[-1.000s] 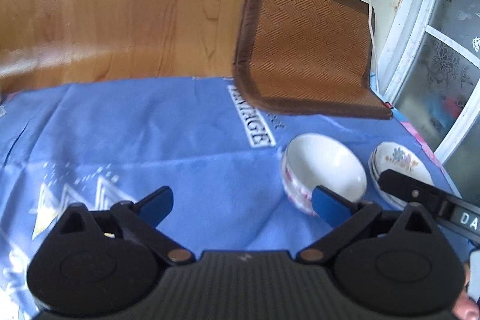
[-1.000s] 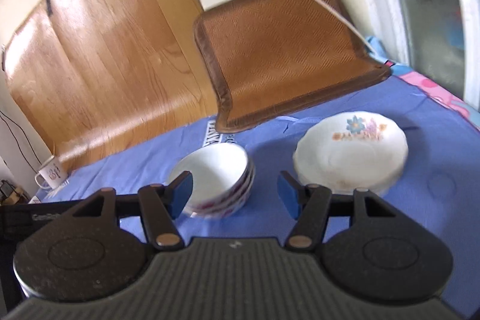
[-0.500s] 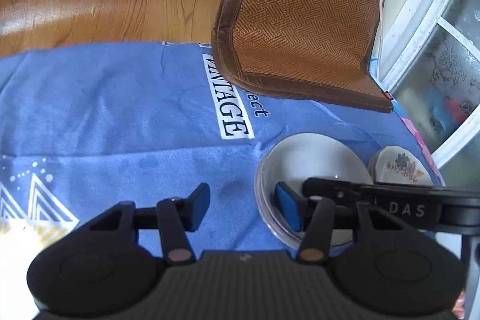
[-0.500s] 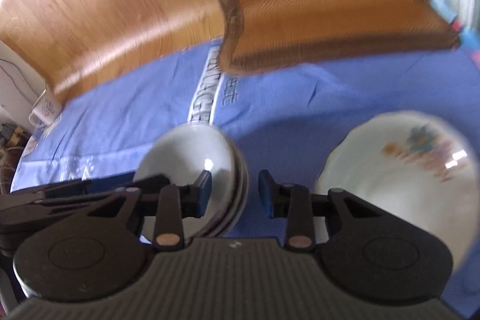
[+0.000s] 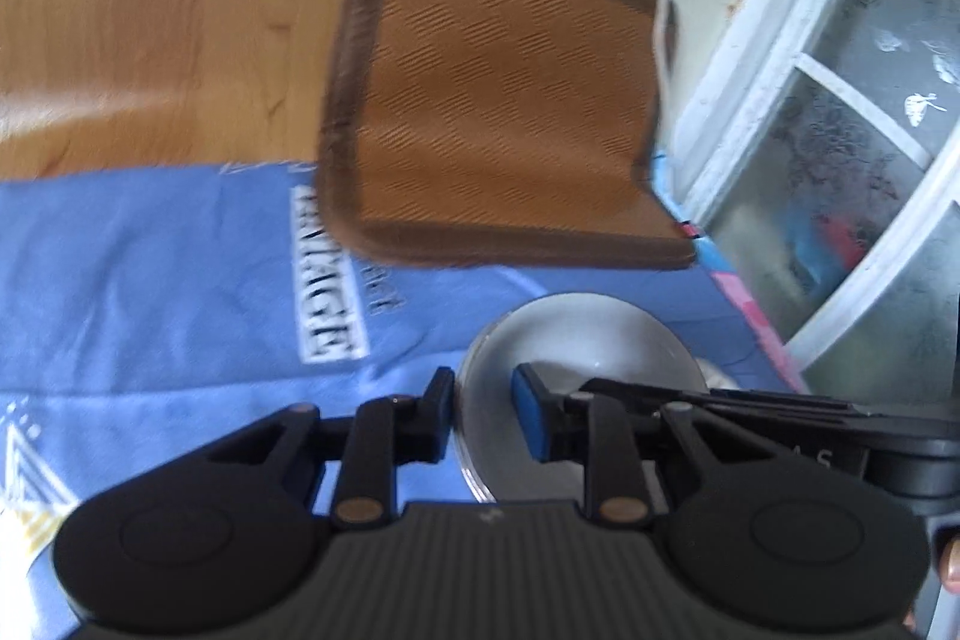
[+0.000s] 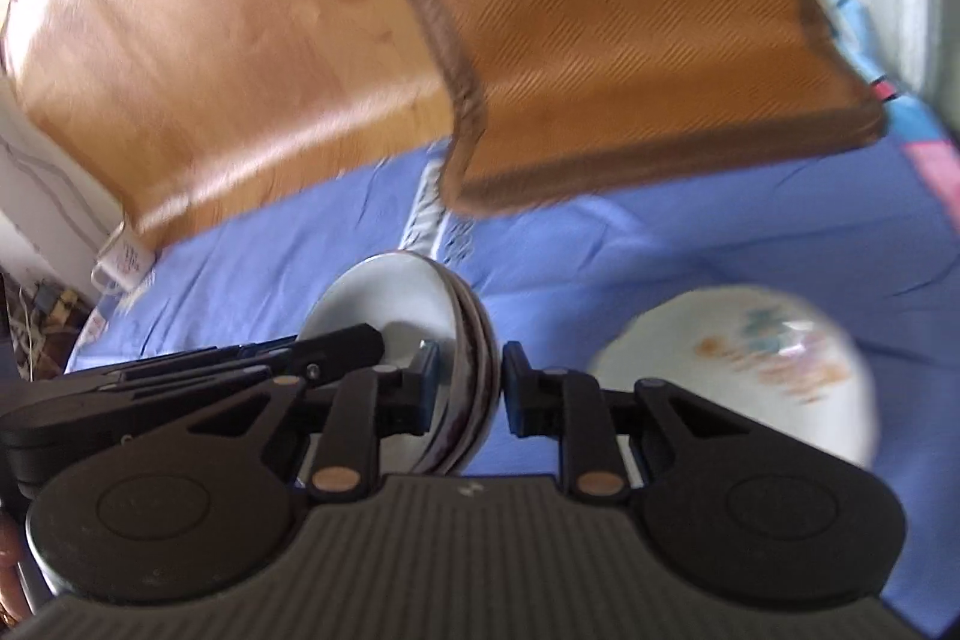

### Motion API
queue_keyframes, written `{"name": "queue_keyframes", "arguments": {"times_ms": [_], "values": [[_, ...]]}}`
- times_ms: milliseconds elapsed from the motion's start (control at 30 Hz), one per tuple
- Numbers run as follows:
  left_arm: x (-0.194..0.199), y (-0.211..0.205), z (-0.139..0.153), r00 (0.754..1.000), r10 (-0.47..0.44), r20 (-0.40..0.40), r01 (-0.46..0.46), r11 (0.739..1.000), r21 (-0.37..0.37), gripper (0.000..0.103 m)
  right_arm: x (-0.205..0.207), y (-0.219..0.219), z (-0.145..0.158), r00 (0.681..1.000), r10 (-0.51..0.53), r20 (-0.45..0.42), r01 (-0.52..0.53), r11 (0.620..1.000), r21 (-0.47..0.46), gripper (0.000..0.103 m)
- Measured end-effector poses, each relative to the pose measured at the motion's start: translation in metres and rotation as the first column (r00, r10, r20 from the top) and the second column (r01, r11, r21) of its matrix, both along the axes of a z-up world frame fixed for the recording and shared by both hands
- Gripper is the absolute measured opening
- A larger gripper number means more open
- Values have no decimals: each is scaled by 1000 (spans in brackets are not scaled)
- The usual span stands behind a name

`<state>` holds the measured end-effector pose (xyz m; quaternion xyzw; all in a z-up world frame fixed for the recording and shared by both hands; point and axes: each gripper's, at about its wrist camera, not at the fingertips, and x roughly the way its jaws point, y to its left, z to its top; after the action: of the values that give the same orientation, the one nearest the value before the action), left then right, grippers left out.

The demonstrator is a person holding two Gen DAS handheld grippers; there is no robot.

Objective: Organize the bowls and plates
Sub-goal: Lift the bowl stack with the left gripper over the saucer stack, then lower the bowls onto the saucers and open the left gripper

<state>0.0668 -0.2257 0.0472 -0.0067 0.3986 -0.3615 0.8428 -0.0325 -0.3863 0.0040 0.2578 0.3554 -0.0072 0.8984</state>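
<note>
Both grippers have just been closing on the bowls (image 6: 414,340): the left gripper (image 5: 483,415) straddles the near-left rim, the right gripper (image 6: 468,394) the opposite wall, pads close but contact unclear, so next comes a firm squeeze and level lift, clear of the plates (image 6: 750,370) outside the right jaws.

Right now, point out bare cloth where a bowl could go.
Free: the blue cloth left of the bowl stack, below the brown mat. Crowded: the right side, where the flowered plates sit beside the bowls.

Blurred white label on blue cloth (image 5: 150,292), possibly "VINTAGE" (image 5: 327,307)
</note>
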Motion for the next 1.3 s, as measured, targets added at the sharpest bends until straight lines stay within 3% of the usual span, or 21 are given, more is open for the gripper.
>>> {"name": "queue_keyframes", "arguments": {"times_ms": [133, 267, 433, 633, 867, 1100, 1300], "values": [[-11, -42, 4, 996, -80, -28, 80, 997, -6, 22, -21, -31, 2, 997, -74, -12, 74, 997, -31, 25], [-22, -77, -9, 991, -125, -53, 127, 991, 34, 24, -34, -52, -13, 991, -123, -57, 123, 992, -18, 25], [-28, -89, -17, 989, -139, -48, 142, 988, 66, 23, -37, -64, -27, 987, -144, -74, 146, 989, 35, 25], [-33, -76, -2, 992, -124, 17, 123, 991, 51, 39, -45, -56, -15, 983, -180, 21, 181, 981, -70, 37], [-43, -55, 14, 992, -108, 66, 105, 994, 43, 41, -53, -53, -11, 975, -216, 57, 221, 970, -98, 36], [-72, -18, 18, 978, -65, 199, 52, 996, 74, 47, -103, -22, 2, 936, -286, 204, 321, 933, -164, 37], [-101, 16, 5, 969, -53, 243, 30, 995, 97, 54, -145, 28, -25, 907, -350, 235, 392, 905, -164, 39]]}}
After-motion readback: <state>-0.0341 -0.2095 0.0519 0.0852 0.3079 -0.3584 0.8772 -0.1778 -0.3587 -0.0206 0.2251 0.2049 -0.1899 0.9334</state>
